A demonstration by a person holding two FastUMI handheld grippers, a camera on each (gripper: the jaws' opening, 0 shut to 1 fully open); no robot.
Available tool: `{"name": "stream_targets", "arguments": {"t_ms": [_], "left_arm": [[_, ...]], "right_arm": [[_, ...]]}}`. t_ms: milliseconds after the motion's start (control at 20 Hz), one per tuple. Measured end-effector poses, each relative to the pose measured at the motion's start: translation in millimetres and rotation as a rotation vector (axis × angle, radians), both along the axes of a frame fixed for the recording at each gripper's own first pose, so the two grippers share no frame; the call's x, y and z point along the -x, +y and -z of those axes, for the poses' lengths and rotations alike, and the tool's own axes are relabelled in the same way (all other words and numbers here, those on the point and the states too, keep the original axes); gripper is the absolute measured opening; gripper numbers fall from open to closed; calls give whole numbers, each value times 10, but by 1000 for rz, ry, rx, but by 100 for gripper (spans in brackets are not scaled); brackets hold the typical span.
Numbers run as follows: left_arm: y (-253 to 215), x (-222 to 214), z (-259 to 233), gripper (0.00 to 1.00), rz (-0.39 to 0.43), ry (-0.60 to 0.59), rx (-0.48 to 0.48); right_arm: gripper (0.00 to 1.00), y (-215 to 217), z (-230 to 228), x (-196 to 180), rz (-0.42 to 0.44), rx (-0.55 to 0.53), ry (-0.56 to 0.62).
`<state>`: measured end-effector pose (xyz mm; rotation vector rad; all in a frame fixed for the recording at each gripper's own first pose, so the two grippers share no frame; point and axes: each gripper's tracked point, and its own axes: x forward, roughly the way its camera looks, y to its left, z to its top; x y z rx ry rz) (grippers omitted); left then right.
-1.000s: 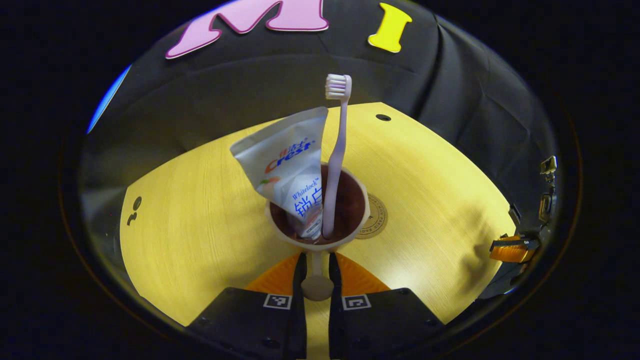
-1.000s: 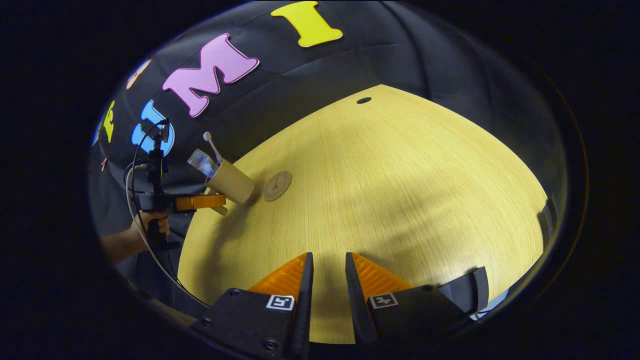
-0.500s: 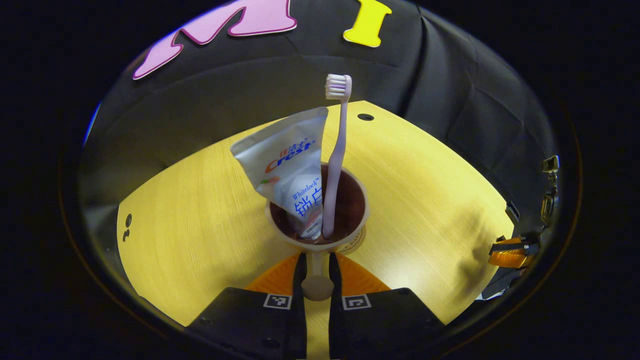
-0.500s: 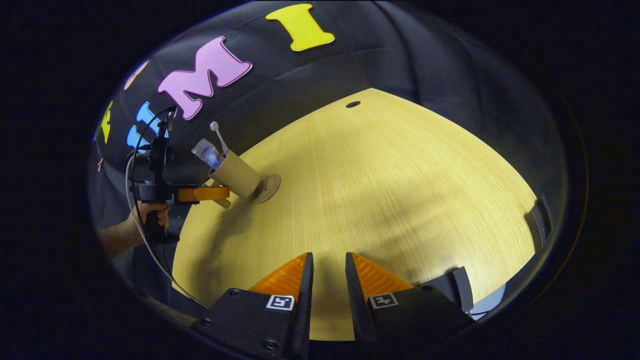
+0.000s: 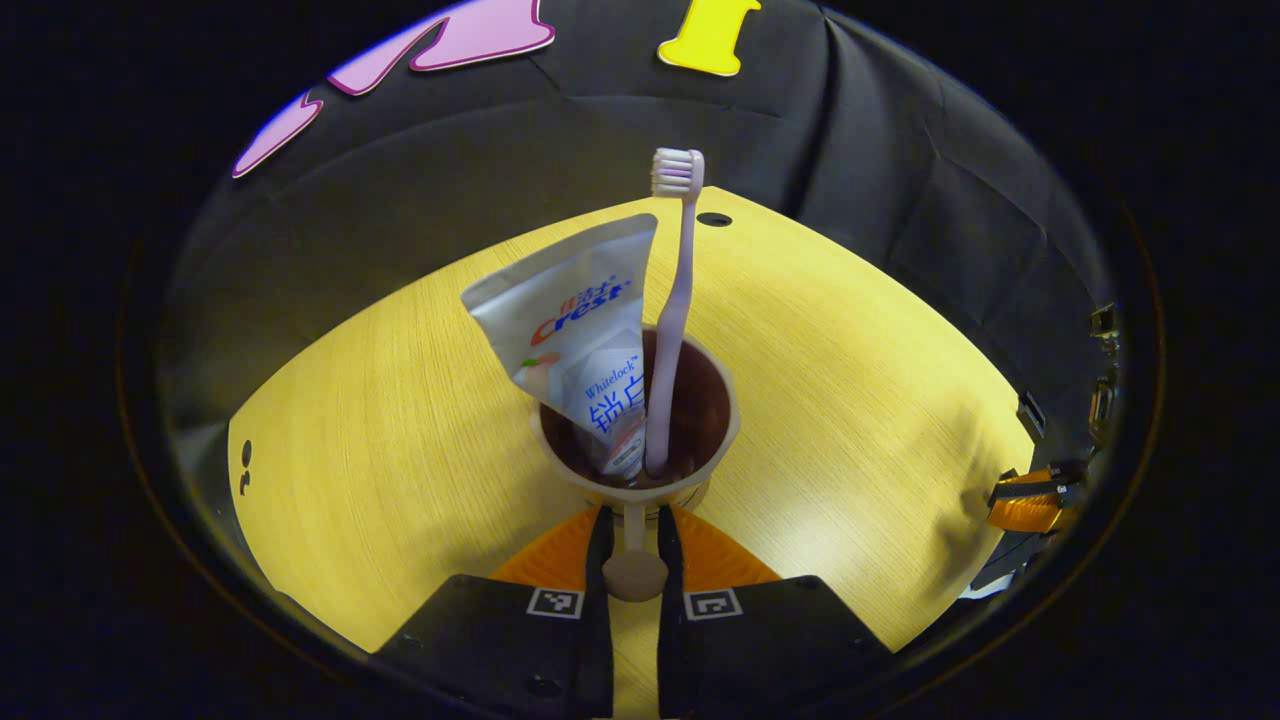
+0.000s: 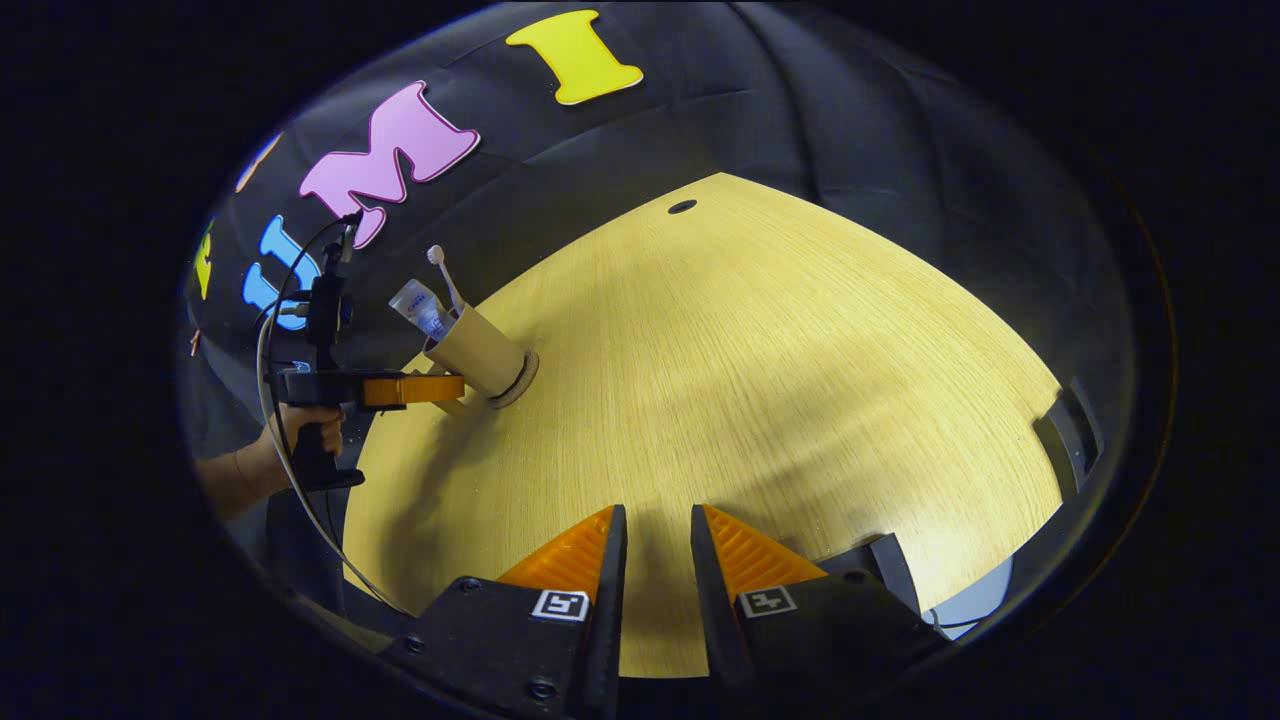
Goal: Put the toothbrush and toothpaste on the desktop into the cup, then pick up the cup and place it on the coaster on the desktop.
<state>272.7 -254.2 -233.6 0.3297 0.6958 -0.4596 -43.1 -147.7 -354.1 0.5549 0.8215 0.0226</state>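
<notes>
Cup handle (image 5: 633, 545) is clamped between both fingers of the left gripper (image 5: 632, 540), seen at the bottom of the left gripper view, with the handle's rounded end lodged in the narrow gap. Just beyond the fingertips the cup (image 5: 636, 425) is seen from above, its dark inside open to the camera. Two things are held in it. The toothpaste (image 5: 575, 325) stands with its cap end down in the cup and its flat crimped end up, leaning toward the left of that view. The toothbrush (image 5: 672, 300) stands nearly upright beside it, touching the tube, handle end down and bristle head at the top, well above the rim.

In the right gripper view the right gripper (image 6: 655, 545) is seen with its fingers a little apart and nothing between them, over the near edge of the desktop (image 6: 760, 370). Across the desktop, near its far left edge, the cup (image 6: 480, 352) is seen on the coaster (image 6: 524, 372), whose rim peeks out beside the cup's base; whether the base is fully down cannot be told. The left gripper (image 6: 405, 390) is held level at the handle by a hand (image 6: 300, 435).
</notes>
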Motion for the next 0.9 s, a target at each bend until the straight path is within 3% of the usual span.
{"name": "stream_targets", "arguments": {"t_ms": [300,350,400,450,500,650,900], "left_arm": [[-13,35,55,24,10,27,1],[-17,32,25,31,12,13,6],[-17,37,6,28,15,3,10],[-22,29,-56,31,20,-18,17],[-24,17,-103,43,26,-39,21],[21,74,-164,95,35,-59,9],[190,208,-330,100,19,-116,3]], "right_arm": [[39,-34,-13,-38,8,-1,-1],[39,-27,-15,-38,8,-1,-1],[39,-22,-17,-40,7,-1,-1],[39,-11,-17,-51,6,-2,-1],[39,14,-20,-49,5,-3,-1],[39,64,-60,-85,0,-7,-7],[39,196,-212,-167,-28,1,-34]]}}
